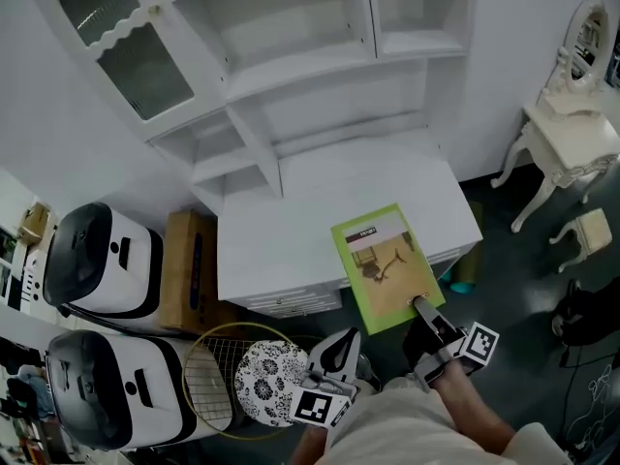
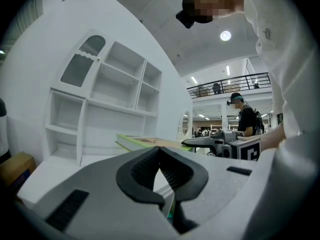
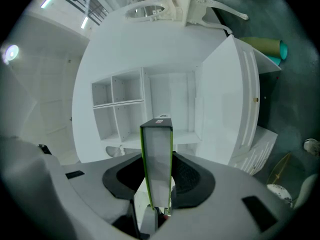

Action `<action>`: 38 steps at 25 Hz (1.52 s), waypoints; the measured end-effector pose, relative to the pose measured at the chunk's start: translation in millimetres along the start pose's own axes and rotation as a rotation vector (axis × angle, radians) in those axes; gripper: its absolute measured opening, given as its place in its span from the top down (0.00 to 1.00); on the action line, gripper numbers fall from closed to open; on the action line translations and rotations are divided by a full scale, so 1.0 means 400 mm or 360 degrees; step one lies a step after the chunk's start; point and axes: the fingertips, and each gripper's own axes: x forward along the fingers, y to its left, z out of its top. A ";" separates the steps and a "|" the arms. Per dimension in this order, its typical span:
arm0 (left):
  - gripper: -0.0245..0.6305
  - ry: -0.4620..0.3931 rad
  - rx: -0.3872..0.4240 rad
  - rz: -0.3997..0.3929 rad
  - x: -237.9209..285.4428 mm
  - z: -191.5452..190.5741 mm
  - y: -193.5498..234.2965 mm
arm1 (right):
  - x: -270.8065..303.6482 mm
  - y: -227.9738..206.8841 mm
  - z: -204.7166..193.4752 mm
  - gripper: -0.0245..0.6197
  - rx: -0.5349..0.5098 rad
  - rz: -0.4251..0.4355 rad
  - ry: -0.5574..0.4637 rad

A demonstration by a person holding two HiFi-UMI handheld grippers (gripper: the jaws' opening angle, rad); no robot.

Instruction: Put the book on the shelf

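A green book [image 1: 381, 264] is held level over the front right corner of the white cabinet top [image 1: 281, 231]. My right gripper [image 1: 423, 305] is shut on its near edge. In the right gripper view the book [image 3: 157, 154] stands edge-on between the jaws, facing the white shelf unit [image 3: 130, 104]. My left gripper [image 1: 341, 345] hangs in front of the cabinet, left of the book, shut with nothing in it. In the left gripper view its jaws [image 2: 160, 149] meet at the tip. Beyond them are the book [image 2: 145, 141], the right gripper [image 2: 220, 144] and the open shelves [image 2: 115, 99].
Two white and black appliances [image 1: 97, 260] [image 1: 116, 386] stand at the left beside a cardboard box [image 1: 189, 269]. A racket [image 1: 218, 381] and a patterned disc [image 1: 271, 376] lie below the cabinet front. A white vanity table [image 1: 572, 134] and stool [image 1: 586, 235] are at the right.
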 end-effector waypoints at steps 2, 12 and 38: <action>0.96 0.0012 -0.0002 -0.0013 -0.004 -0.001 0.034 | 0.028 -0.006 -0.019 0.72 0.0001 -0.0010 -0.0003; 0.96 0.0055 0.0003 -0.0058 -0.027 -0.018 0.159 | 0.113 -0.017 -0.064 0.72 -0.0007 -0.0011 -0.0071; 0.96 0.0050 -0.0020 0.0030 0.196 0.024 0.275 | 0.323 -0.015 0.111 0.72 -0.0007 -0.0004 -0.0006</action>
